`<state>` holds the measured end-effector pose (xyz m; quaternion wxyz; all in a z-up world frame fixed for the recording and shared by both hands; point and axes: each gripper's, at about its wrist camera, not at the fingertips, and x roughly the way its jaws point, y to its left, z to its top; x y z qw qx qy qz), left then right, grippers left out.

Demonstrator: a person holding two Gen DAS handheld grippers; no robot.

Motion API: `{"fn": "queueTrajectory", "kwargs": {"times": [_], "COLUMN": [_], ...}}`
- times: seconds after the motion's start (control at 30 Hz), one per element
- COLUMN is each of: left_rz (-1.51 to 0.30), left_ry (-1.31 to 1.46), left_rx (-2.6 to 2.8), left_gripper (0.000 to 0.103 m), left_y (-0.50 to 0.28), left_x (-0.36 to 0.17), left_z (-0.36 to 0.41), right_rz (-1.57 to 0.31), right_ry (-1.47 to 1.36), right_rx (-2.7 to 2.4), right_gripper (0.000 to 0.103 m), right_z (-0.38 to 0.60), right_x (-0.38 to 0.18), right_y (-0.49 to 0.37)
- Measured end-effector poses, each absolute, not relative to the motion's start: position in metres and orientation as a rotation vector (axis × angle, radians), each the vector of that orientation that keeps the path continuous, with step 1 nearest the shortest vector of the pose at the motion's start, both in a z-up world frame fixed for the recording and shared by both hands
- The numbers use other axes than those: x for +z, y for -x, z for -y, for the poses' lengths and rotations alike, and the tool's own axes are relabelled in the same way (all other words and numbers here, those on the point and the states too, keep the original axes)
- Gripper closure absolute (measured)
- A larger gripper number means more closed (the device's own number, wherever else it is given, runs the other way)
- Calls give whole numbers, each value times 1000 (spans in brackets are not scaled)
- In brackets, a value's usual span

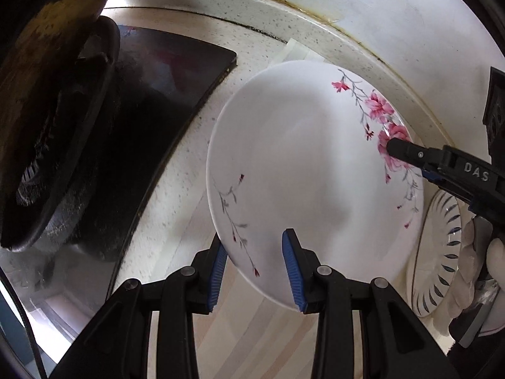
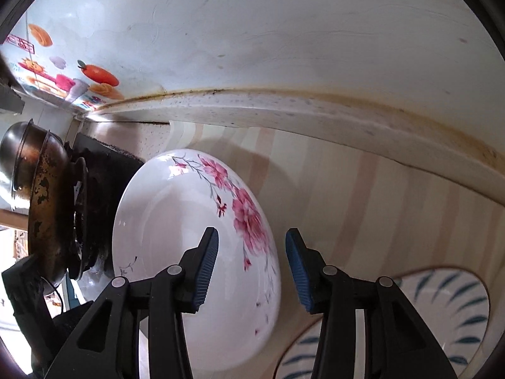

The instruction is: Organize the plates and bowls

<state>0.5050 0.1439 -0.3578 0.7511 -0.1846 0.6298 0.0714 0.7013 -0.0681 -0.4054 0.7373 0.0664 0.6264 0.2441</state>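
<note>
Round white ceramic plate with pink blossom sprays [image 1: 309, 173], tilted, rim at five o'clock overlapping a white plate with dark blue leaf strokes [image 1: 442, 252], flat on striped counter

Speckled counter [image 1: 195, 50] with a striped mat [image 2: 363, 208]

The floral plate [image 2: 195, 252] and blue-leaf plate [image 2: 454, 309] lie on the mat; the black stove [image 1: 151, 101] sits alongside.

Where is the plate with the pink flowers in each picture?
Left wrist view: the pink-flower plate fills the middle, its near rim between the left gripper fingers.
Right wrist view: the pink-flower plate sits left of centre, its rim between the right gripper fingers.
Shared landmark: the blue-leaf plate, to its right in both.
</note>
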Motion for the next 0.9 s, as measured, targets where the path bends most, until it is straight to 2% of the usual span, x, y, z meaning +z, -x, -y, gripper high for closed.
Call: {"fn": "queueTrajectory", "kwargs": {"times": [0.1,0.2,0.5,0.9], "left_rz": [-1357,-1342,-1306,-1279], "left_ry": [404,384,377,360], "left_rx": [162,164,145,82], "left_gripper": [72,75,75,75], "left_y": [-499,-496,-480,-469], "left_x": [-358,-360,-349,-326], "left_z": [-145,-141,-142,-129], "right_rz": [-1372,-1359,-1348,-1313], "right_ry": [-97,-90,-130,-152], "right_rx": [521,511,546,550], "right_gripper": [73,80,87,87], "right_z": [62,61,77,98], "right_x": [-410,-413,-409,-385], "right_y": [-703,-703,-692,-661]}}
